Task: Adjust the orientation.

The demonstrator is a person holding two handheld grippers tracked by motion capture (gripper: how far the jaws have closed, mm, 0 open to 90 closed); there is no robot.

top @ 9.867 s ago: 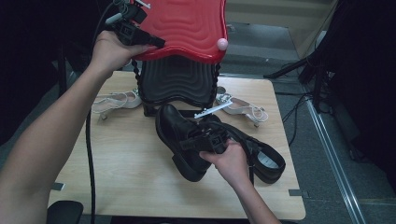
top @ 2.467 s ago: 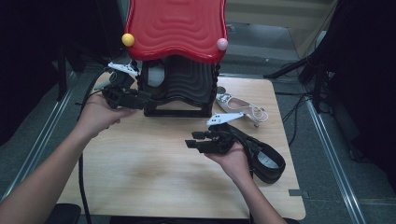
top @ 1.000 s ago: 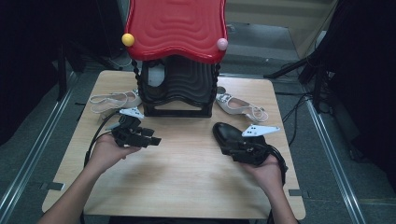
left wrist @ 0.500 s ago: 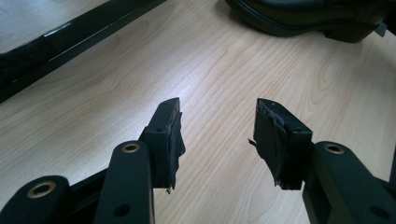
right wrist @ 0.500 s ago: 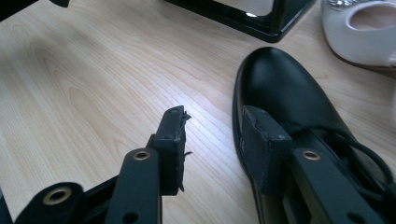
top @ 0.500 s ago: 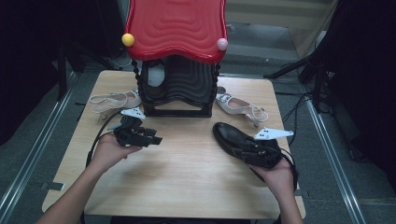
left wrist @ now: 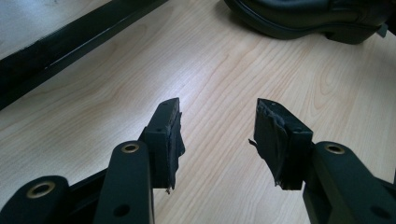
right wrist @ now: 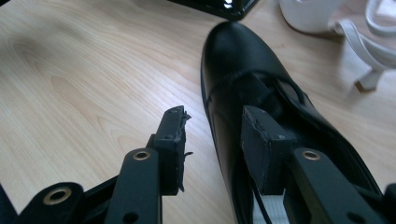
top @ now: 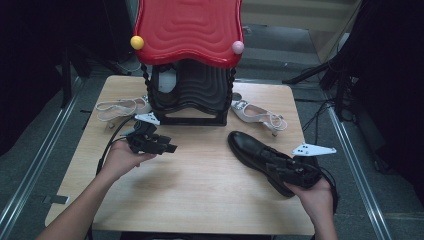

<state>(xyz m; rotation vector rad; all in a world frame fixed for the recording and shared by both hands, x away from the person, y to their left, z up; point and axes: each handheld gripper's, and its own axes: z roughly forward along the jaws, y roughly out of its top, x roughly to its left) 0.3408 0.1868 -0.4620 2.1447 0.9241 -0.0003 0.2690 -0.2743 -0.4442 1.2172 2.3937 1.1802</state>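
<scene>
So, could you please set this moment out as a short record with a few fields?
surface: pale wooden table
right gripper: jaws apart, astride the side wall of the glossy black leather shoe, one jaw inside it
left gripper: open, nothing between the jaws
behind: black ribbed rack with red wavy top
beside rack: two pale strappy sandals
</scene>
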